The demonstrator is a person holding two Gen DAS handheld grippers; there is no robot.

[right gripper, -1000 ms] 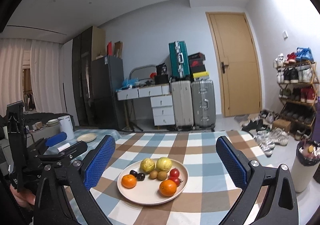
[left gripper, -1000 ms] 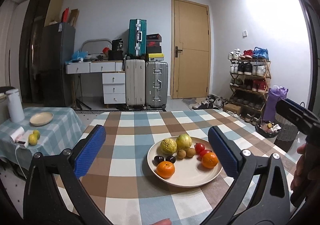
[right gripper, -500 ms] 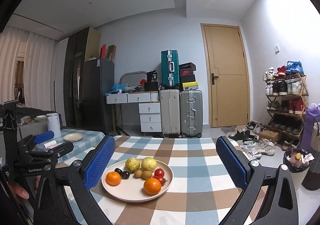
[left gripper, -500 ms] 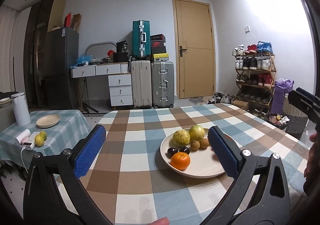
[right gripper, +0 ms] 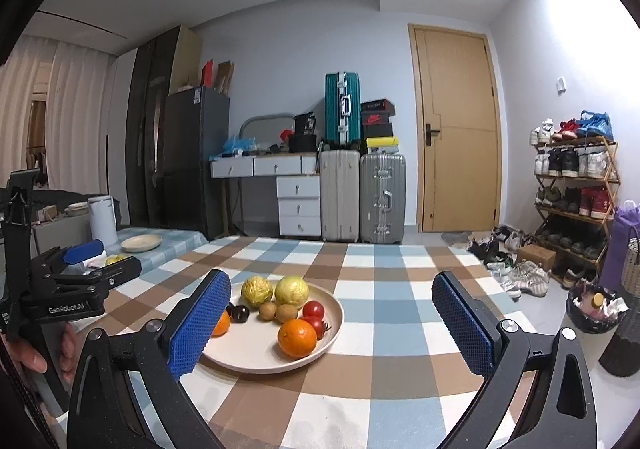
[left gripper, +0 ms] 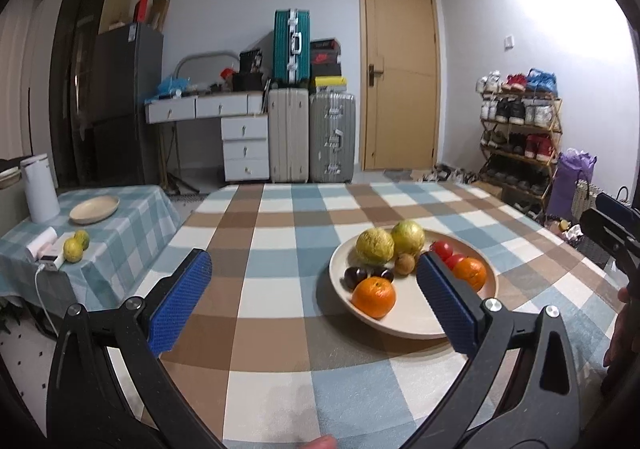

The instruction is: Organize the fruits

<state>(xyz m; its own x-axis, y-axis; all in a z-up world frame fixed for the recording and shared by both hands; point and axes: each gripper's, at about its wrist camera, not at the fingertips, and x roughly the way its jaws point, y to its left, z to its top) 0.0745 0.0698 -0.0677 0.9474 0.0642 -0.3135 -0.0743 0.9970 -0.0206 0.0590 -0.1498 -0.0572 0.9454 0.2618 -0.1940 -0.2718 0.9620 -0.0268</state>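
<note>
Now | left tongs (left gripper: 312, 289) wide | right tongs (right gripper: 332, 313) wide | fruit plate (right gripper: 256, 359) on table (right gripper: 360, 401)

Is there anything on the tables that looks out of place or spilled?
Nothing is spilled or damaged. One thing stands out: two yellow-green fruits lie loose on the side table, beside an empty plate, while all the other fruit sits on the big plate. Both grippers are open and hold nothing.
</note>
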